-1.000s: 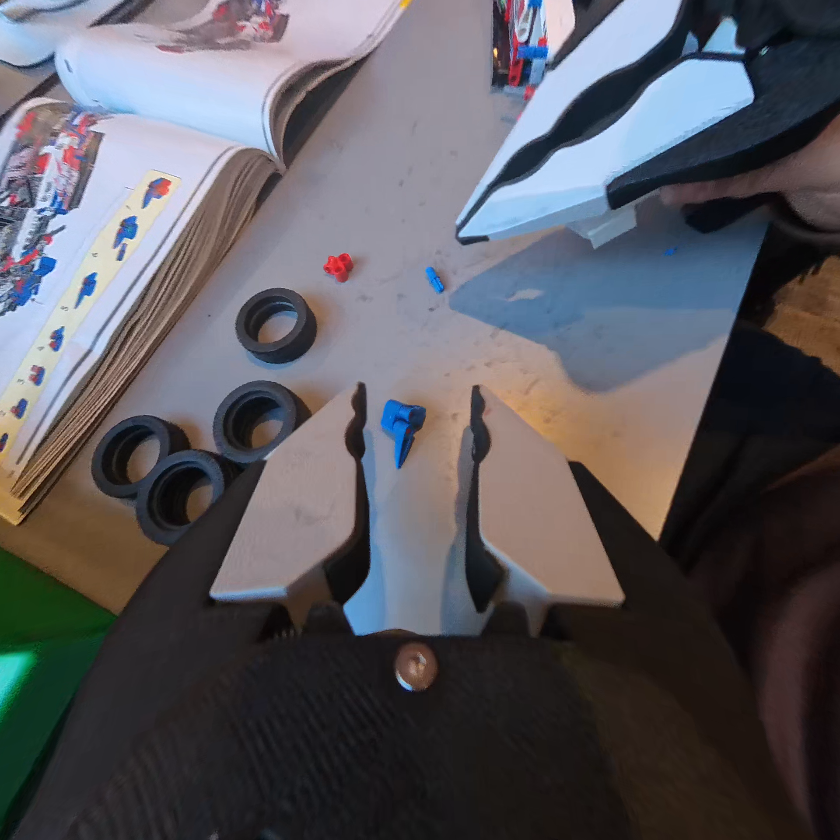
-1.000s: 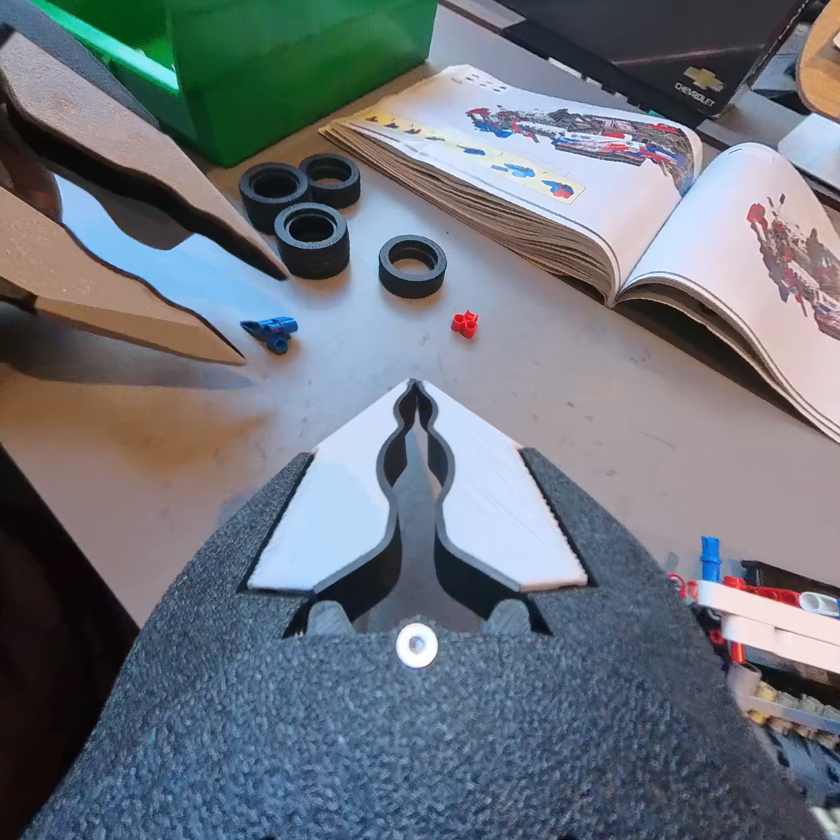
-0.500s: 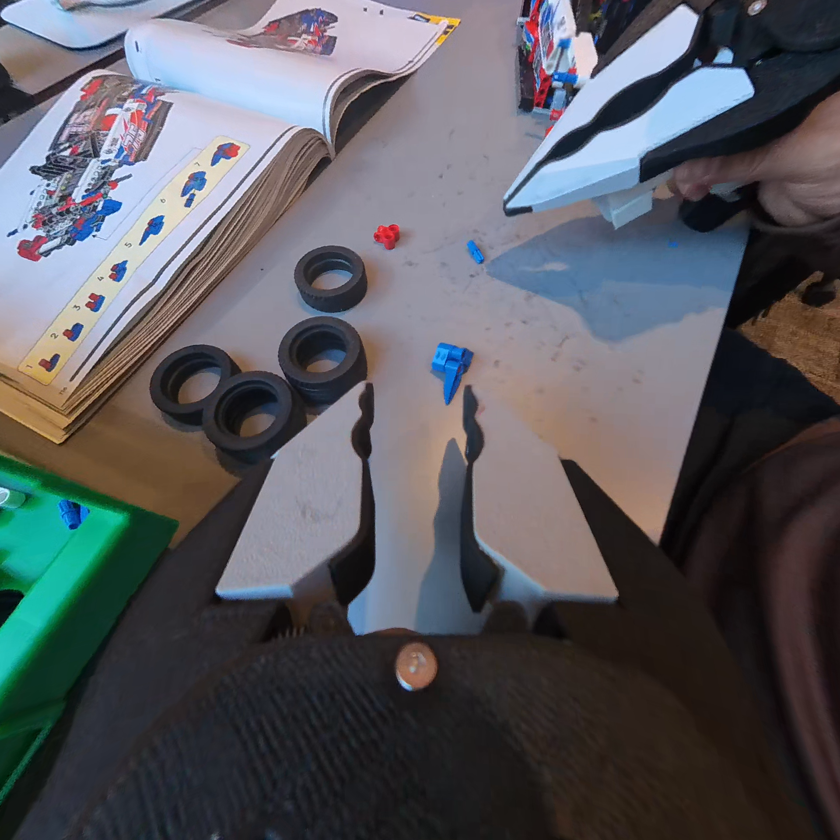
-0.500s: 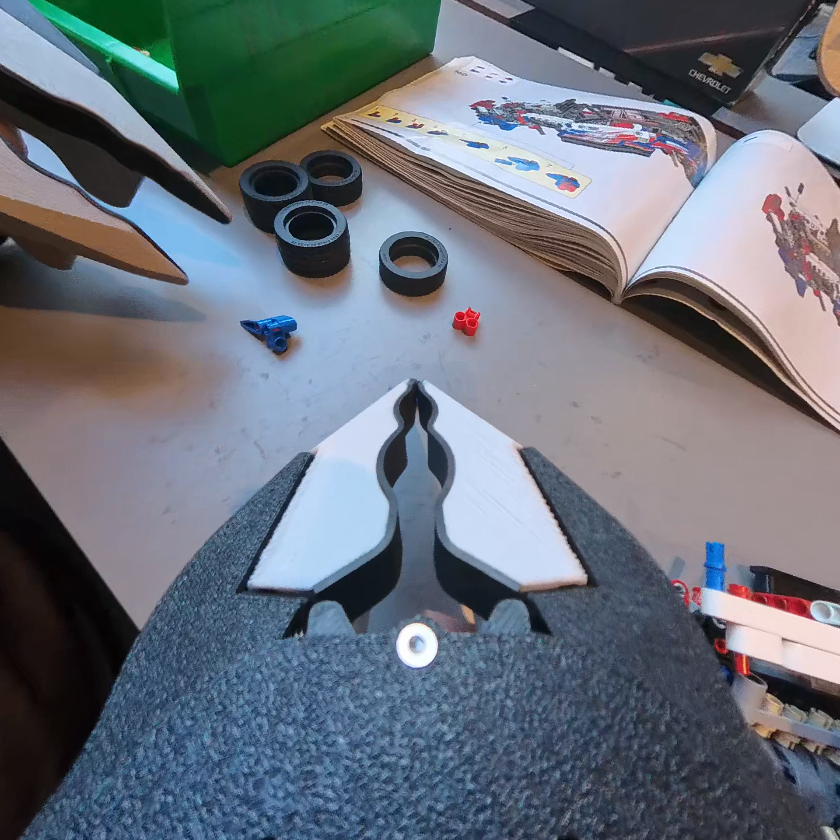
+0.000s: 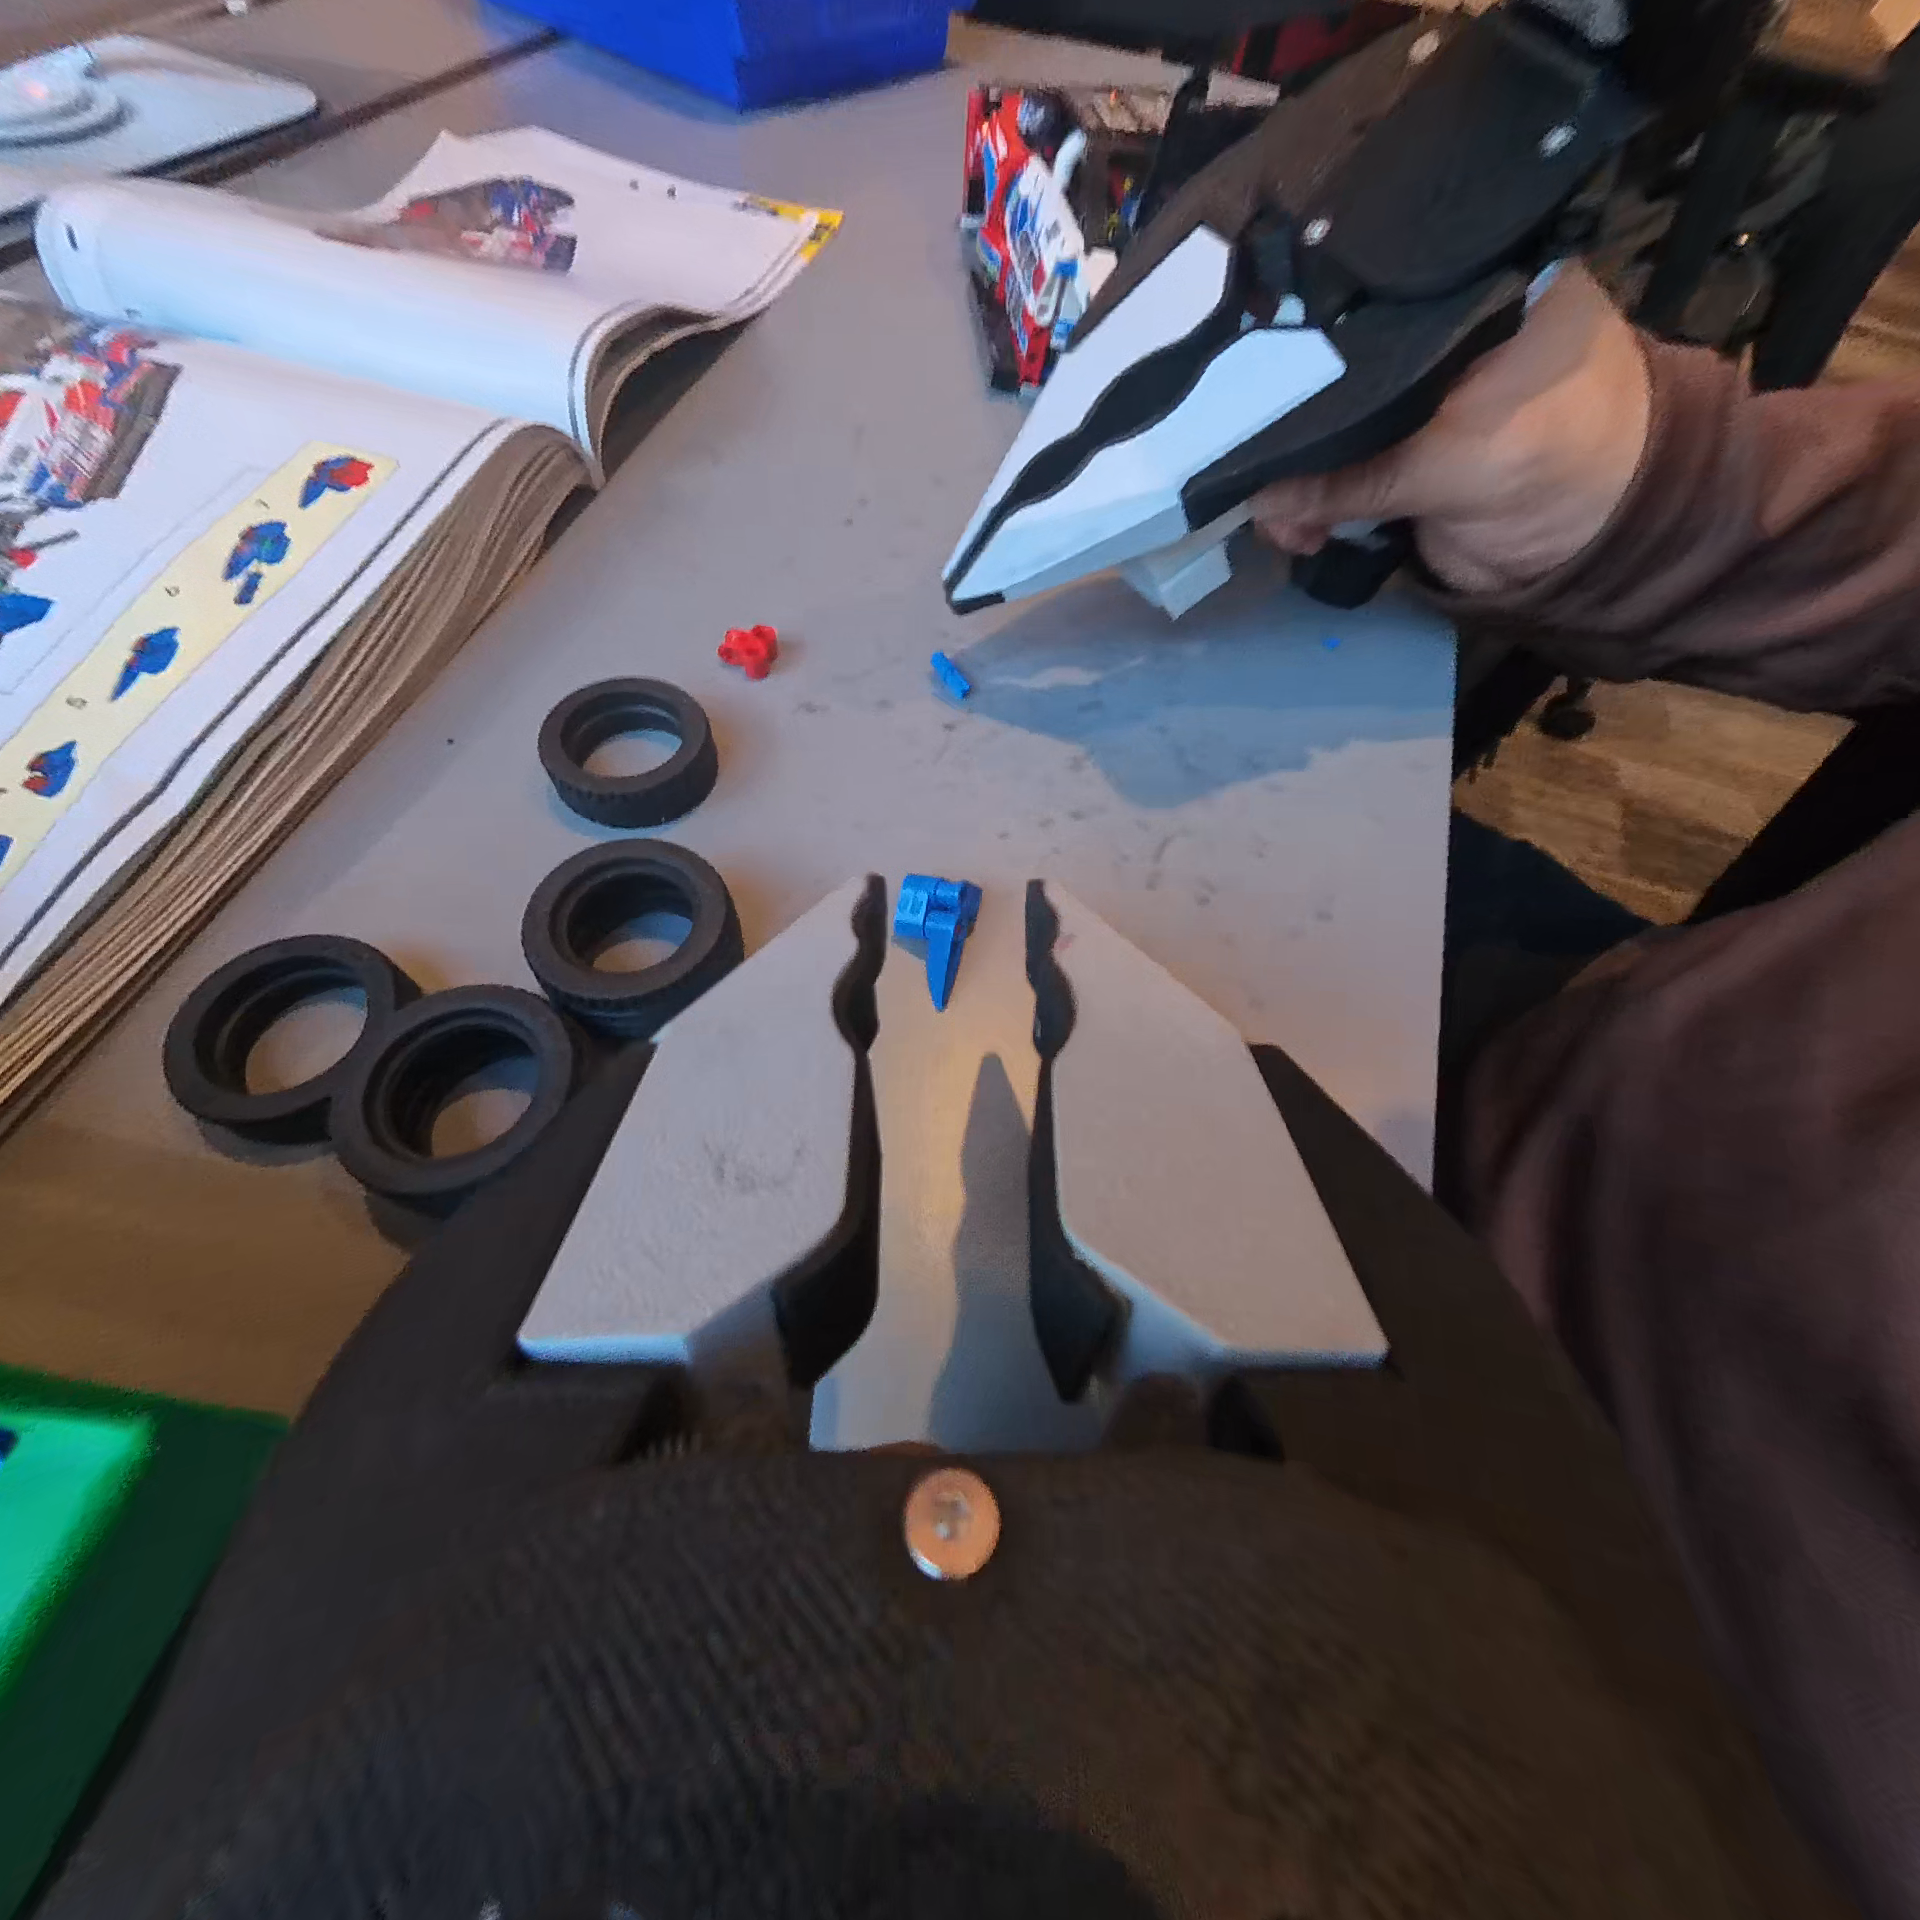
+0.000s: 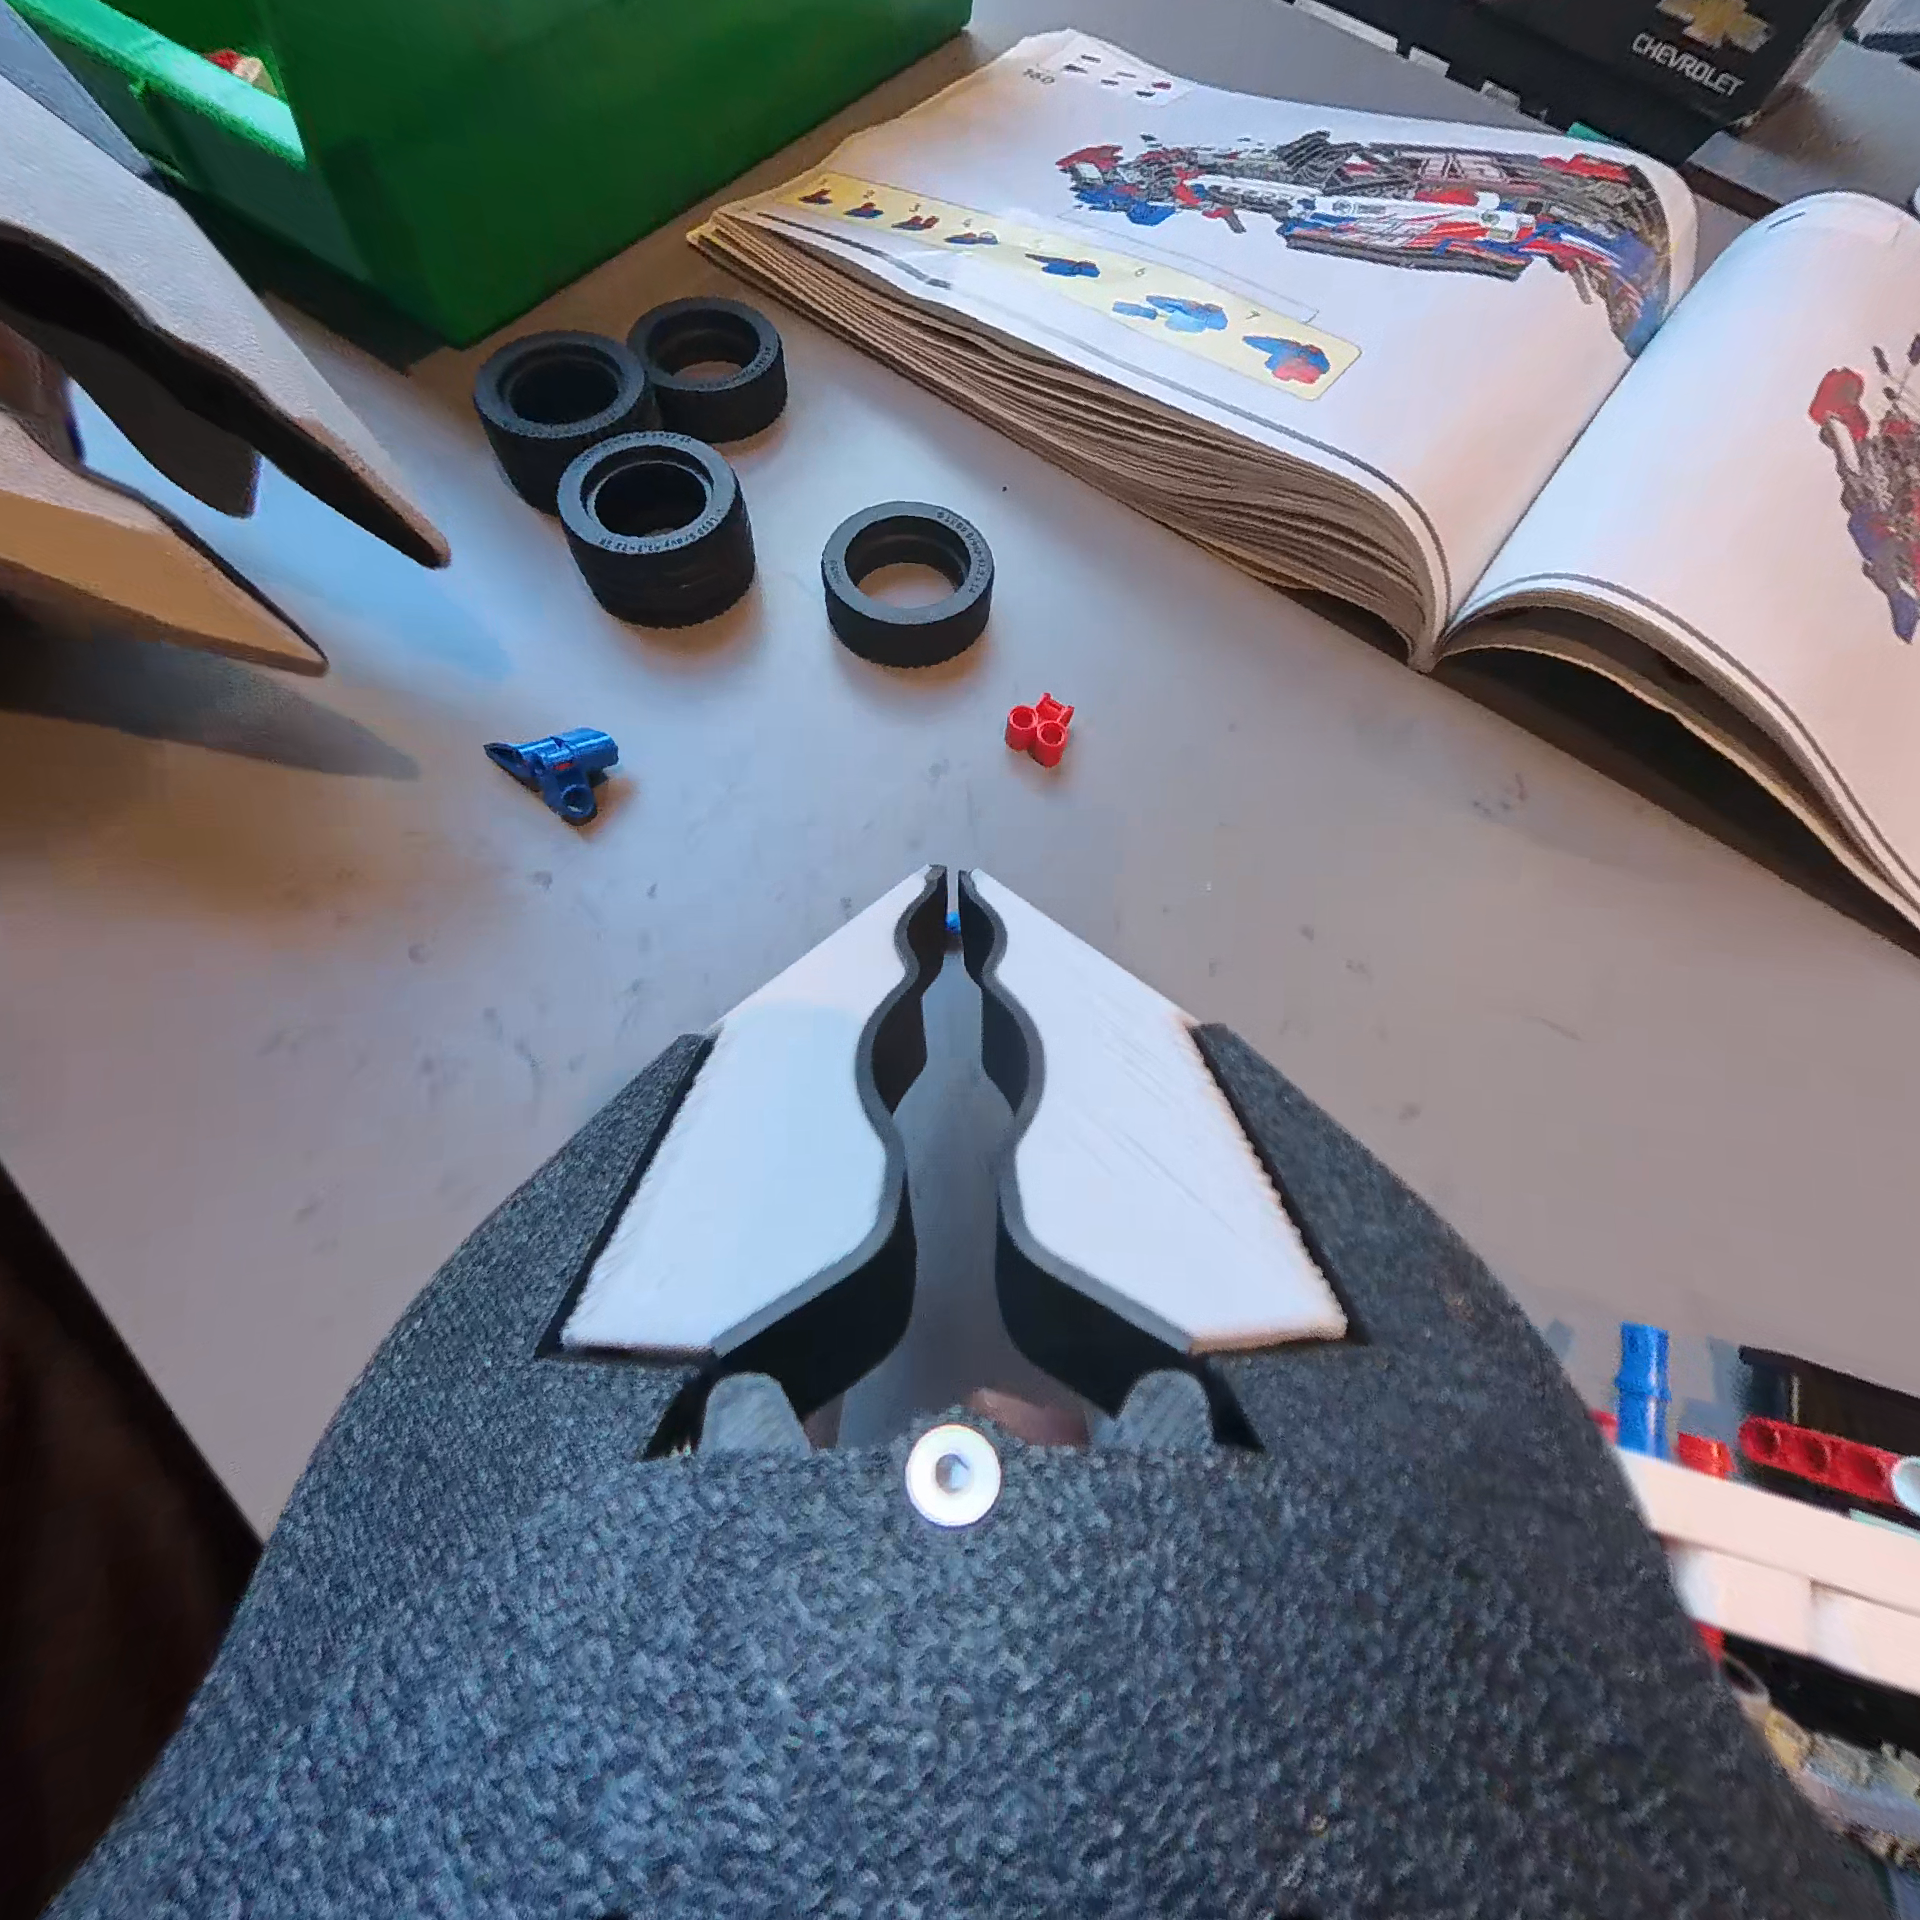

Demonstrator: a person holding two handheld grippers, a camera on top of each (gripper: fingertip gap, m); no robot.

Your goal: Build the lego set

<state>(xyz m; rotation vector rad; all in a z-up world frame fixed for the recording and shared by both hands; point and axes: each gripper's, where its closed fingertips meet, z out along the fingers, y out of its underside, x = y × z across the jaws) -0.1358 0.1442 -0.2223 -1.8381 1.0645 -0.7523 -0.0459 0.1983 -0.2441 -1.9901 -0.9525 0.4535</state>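
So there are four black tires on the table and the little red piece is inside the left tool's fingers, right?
Not quite. The four black tires are on the table, but the piece between the left tool's fingers is the blue piece, as the left wrist view shows. The red piece lies farther off.

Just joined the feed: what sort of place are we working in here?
Probably a hobby or office worktable set up for model building: a grey table holding an open instruction booklet, loose black tyres, and a green parts bin, with wooden flooring beyond the table's edge.
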